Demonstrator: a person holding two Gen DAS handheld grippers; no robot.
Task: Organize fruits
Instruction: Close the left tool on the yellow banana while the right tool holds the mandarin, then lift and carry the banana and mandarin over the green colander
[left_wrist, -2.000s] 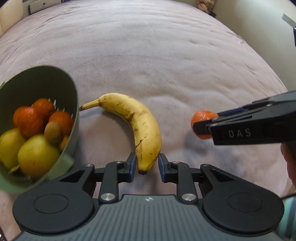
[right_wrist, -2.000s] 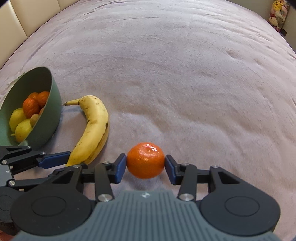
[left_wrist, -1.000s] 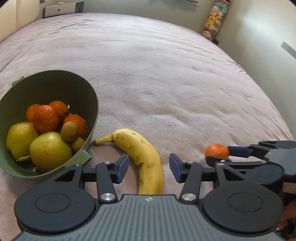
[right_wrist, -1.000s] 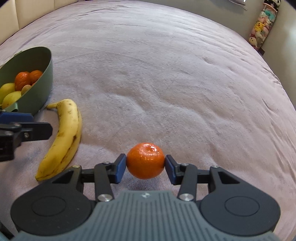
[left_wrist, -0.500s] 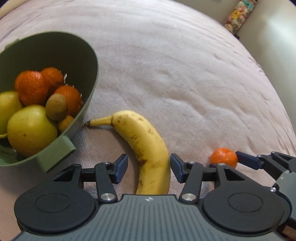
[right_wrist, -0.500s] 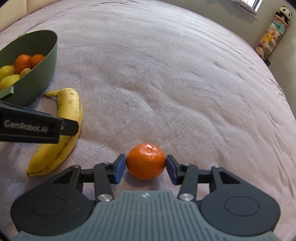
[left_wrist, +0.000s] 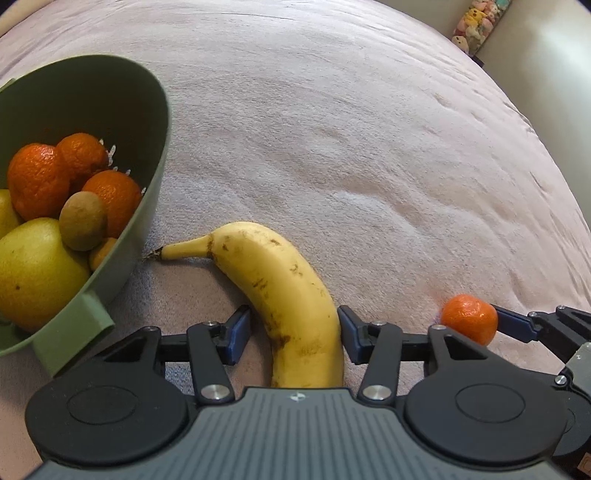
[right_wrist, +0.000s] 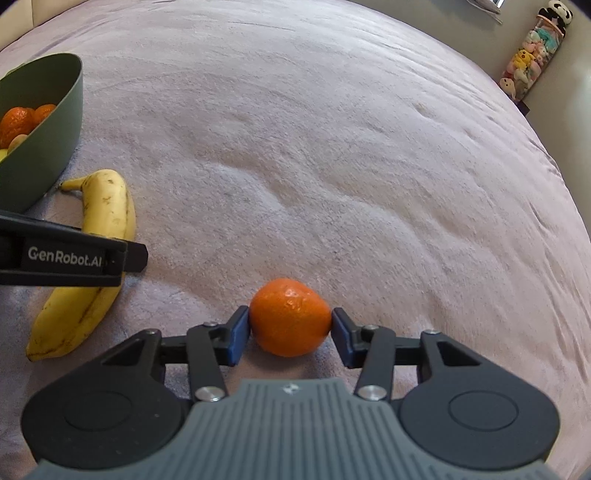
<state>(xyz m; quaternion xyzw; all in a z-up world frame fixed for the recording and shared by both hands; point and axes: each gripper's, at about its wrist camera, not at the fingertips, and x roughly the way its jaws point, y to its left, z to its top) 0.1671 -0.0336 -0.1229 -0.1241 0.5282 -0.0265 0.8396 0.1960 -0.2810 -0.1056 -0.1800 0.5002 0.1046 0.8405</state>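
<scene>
Plush mauve bedspread (right_wrist: 369, 166) carries everything; near its left edge the matte green bowl (left_wrist: 147, 177) of fruit touches the banana (left_wrist: 280, 288) stem. Since a second ago the left gripper (left_wrist: 293, 334) has slid further along the smooth, speckled banana, jaws wide and not yet clamped. Right gripper (right_wrist: 290, 332) still pinches the dimpled mandarin (right_wrist: 290, 317), which looks just lifted, so both seem bound for the bowl.

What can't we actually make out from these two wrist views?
- Yellow spotted banana: blossom end hidden by the left hand-held gripper body in the left wrist view; its middle is crossed by that gripper in the right wrist view.
- Green plastic colander bowl: cut off by the left edge in both views; full contents unknown.
- Small orange mandarin: underside hidden; the right hand-held gripper is shut on it, lifted or resting unclear.
</scene>
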